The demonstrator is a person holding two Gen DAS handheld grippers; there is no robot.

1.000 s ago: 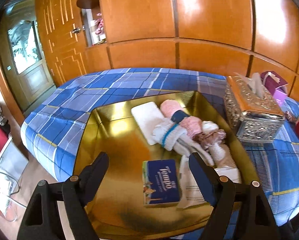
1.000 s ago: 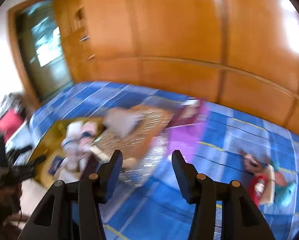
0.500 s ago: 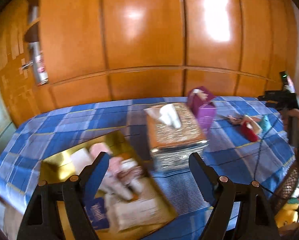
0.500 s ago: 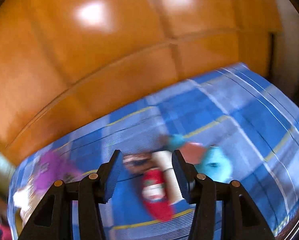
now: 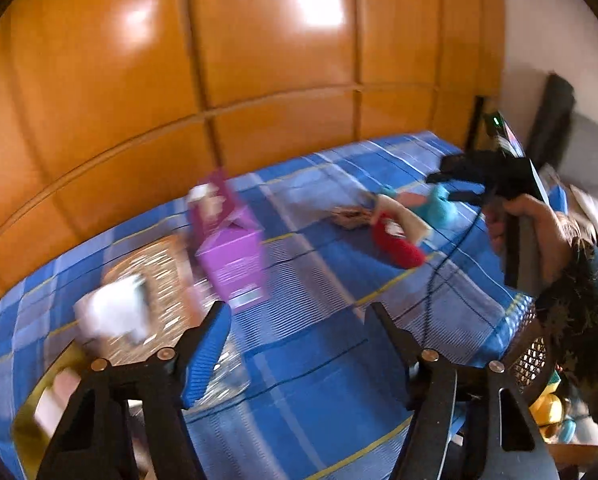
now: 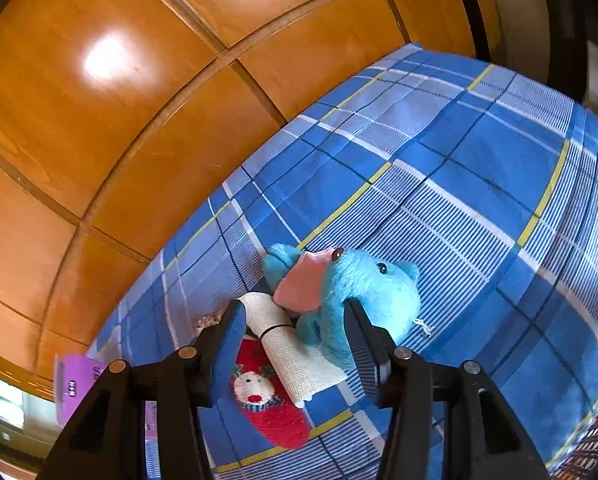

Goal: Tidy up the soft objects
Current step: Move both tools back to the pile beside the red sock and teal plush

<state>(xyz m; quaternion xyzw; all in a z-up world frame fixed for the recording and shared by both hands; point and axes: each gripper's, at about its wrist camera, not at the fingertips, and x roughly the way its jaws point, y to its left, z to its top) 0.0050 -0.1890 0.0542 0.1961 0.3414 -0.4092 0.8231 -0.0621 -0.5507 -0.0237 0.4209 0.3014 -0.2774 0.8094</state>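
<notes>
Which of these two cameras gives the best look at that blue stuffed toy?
The right wrist view: the blue stuffed toy lies close and sharp, eyes and pink snout clear, on the bedspread. The left wrist view shows it small, distant and blurred.

A second ago the left hand-held gripper (image 5: pixel 297 344) hung over the gold tray (image 5: pixel 39 392) of soft things; it has since swung rightward across the bed (image 5: pixel 323 380), so the tray sits at the lower left edge and the purple box (image 5: pixel 235 256) lies ahead. Its jaws have just been closing, with nothing between them. The right hand-held gripper (image 6: pixel 293 344) has swept away from the tissue box (blurred then) and dropped to the blue plush toy (image 6: pixel 363 292), white roll (image 6: pixel 287 344) and red sock (image 6: pixel 267 404), now framed between its parted jaws.
</notes>
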